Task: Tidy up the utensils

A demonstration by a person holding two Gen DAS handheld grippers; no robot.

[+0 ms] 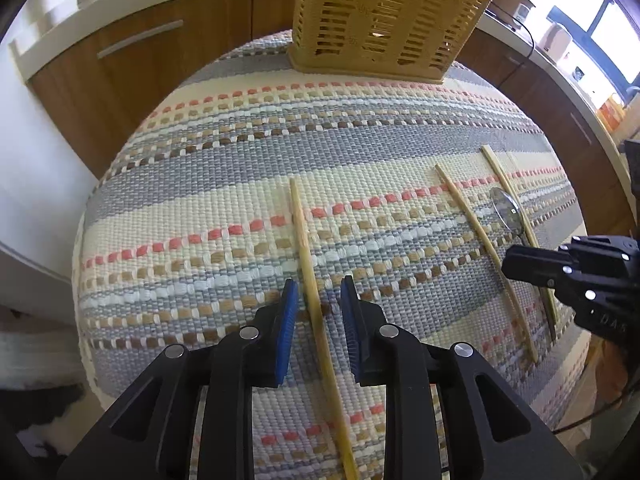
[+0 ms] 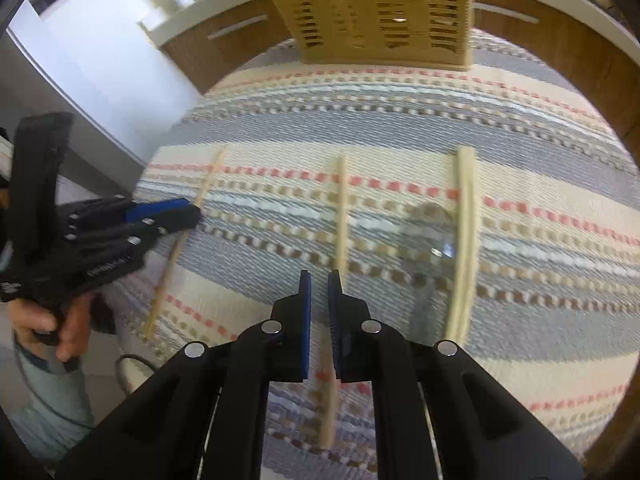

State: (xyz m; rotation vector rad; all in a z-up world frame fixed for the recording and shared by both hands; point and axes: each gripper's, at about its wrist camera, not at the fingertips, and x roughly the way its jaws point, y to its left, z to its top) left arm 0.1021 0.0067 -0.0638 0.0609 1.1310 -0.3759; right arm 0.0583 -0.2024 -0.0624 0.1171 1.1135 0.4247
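Three wooden chopsticks and a shiny spoon (image 1: pixel 506 210) lie on a striped woven mat (image 1: pixel 240 152). A yellow slatted basket (image 1: pixel 384 20) stands upright at the mat's far edge. My left gripper (image 1: pixel 318 288) is open and straddles the left chopstick (image 1: pixel 298 220), with a gap at each blue pad. The middle chopstick (image 2: pixel 341 208) lies flat and runs under my right gripper (image 2: pixel 320 278), whose jaws are shut on nothing. The spoon (image 2: pixel 432 232) and the right chopstick (image 2: pixel 466 200) lie just right of it. The right wrist view is blurred.
Wooden cabinets (image 1: pixel 132 64) with metal handles and a white counter run behind the table. The mat's left edge (image 1: pixel 82 264) drops off close to my left gripper (image 2: pixel 192 212), which a hand (image 2: pixel 40 320) holds. A cable (image 2: pixel 132 364) hangs below.
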